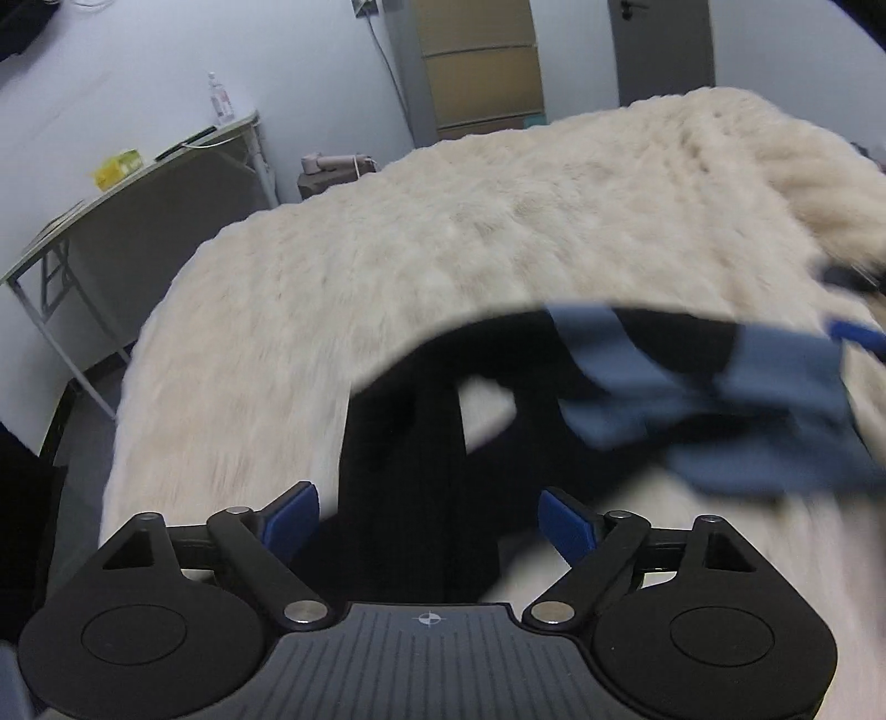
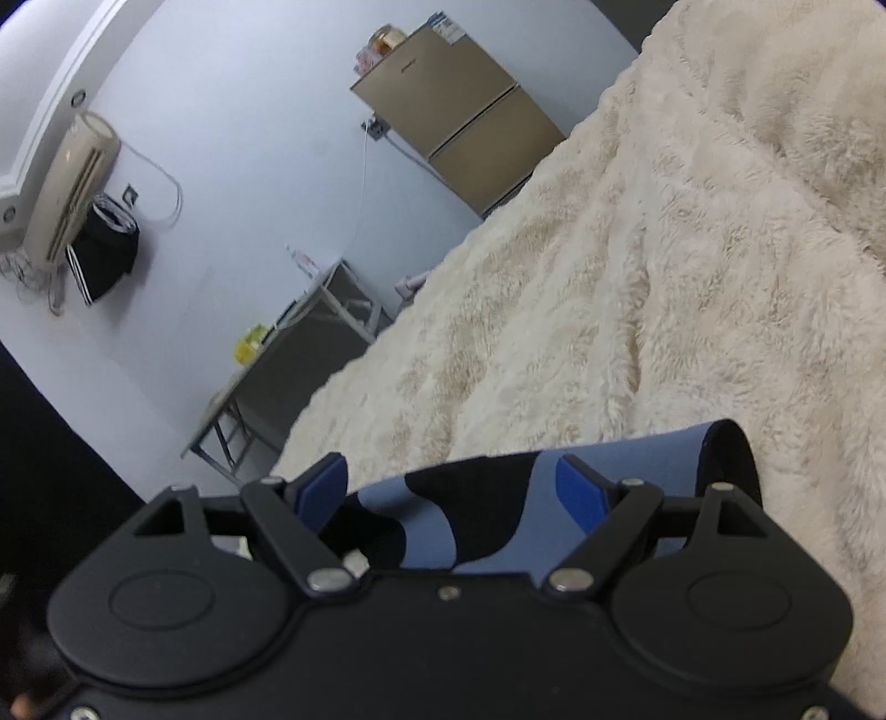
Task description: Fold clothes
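Garment — blue-and-black patches; cream blanket

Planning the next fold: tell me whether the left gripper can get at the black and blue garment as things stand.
Probably yes. The left gripper is open, and the black and blue garment lies on the cream blanket just ahead of its fingers, nothing between.

- Pale blue-grey walls fill the upper left.
- Air conditioner at far left.
- Tan fridge at top centre.
- Folding table at left, holding a bottle.
- Grey door at upper right.
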